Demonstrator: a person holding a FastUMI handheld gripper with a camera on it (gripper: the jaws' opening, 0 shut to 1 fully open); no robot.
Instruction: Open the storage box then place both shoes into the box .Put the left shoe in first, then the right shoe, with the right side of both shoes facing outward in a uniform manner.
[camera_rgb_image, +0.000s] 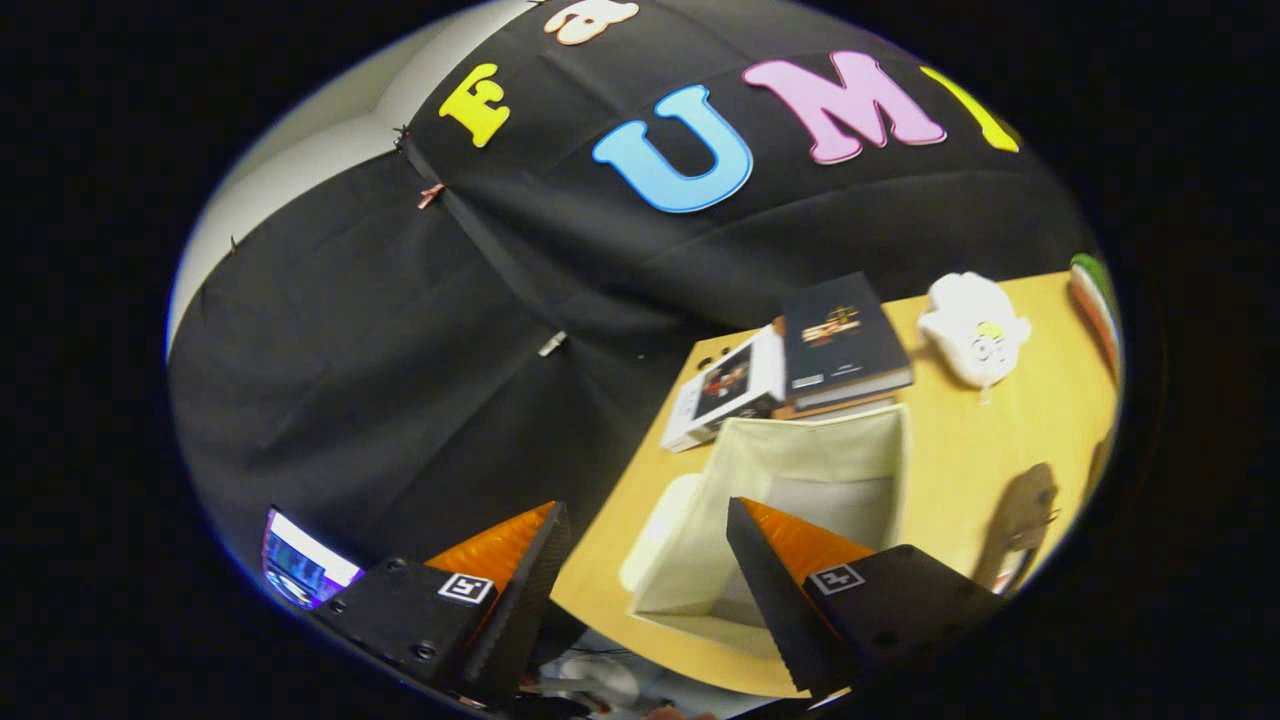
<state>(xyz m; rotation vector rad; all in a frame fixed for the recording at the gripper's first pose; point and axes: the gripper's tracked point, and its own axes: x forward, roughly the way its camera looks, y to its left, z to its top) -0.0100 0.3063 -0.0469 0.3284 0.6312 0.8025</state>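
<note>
Fabric, pale cream and soft-sided, forms the storage box (800, 480) seen in the gripper view: a square open-topped bin with thin, slightly sagging walls and its interior exposed. It stands on the table (960, 470), a smooth light wooden surface occupying the lower right of the frame, tilted in this view. A pale rounded piece, possibly its lid (655, 535), lies against the box's near-left side; which it is cannot be confirmed.

Hand-held gripper (645, 545): fingers spread wide apart, nothing between them or in contact with them. Both fingers are wedge-shaped with ribbed inner faces. One finger overlaps the box opening; the other sits over the table's edge and the dark cloth wall.

Beyond the box, touching or nearly touching its far wall, lies a stack of books (840, 345), the top one dark and hardbound, with a lighter glossy one (725, 390) beside it. To their right rests a white plush toy (975, 330), rounded and soft. A brown flat shape (1020, 520) lies at right of the box; unidentifiable.
</note>
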